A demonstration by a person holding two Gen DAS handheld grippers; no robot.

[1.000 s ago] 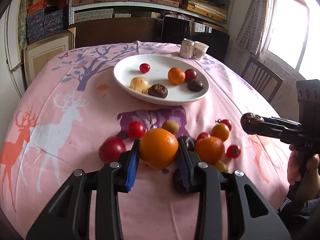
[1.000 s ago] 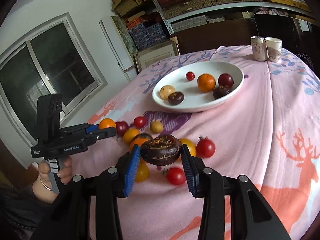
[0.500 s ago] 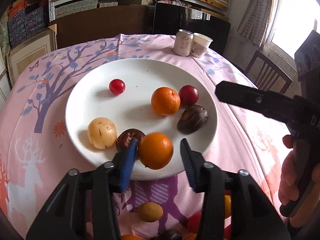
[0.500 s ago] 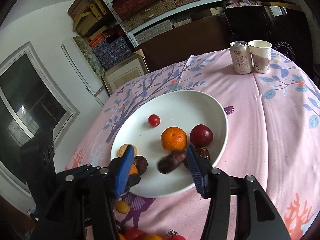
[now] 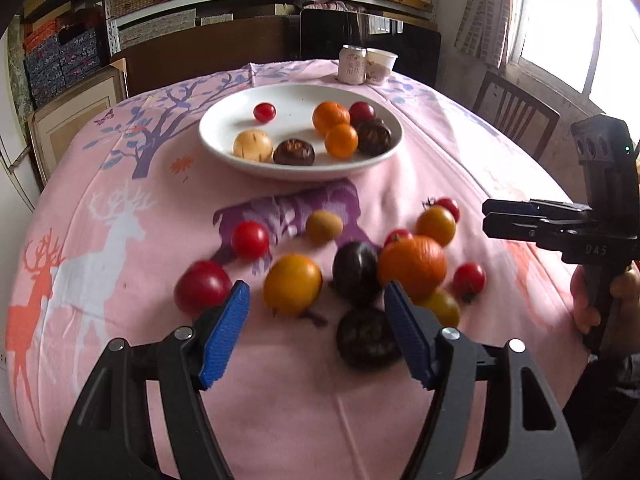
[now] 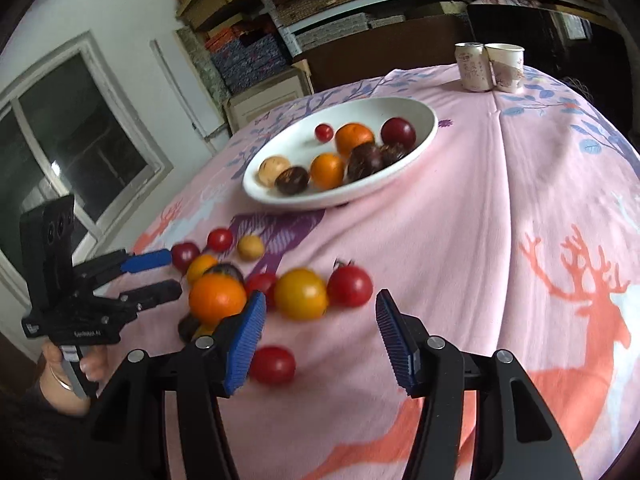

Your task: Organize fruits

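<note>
Glossy round fruits (image 5: 292, 284) (smooth oval plate (image 5: 224, 151))

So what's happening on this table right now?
A person is moving fruit from a pink tablecloth onto a white plate, a handheld gripper in each hand. Both the left gripper and the right gripper are open and empty; the left one's jaws have just been opening. They hover over the loose pile, where a yellow-orange fruit lies ahead of the left gripper. The plate already holds several fruits, including two oranges.
</note>
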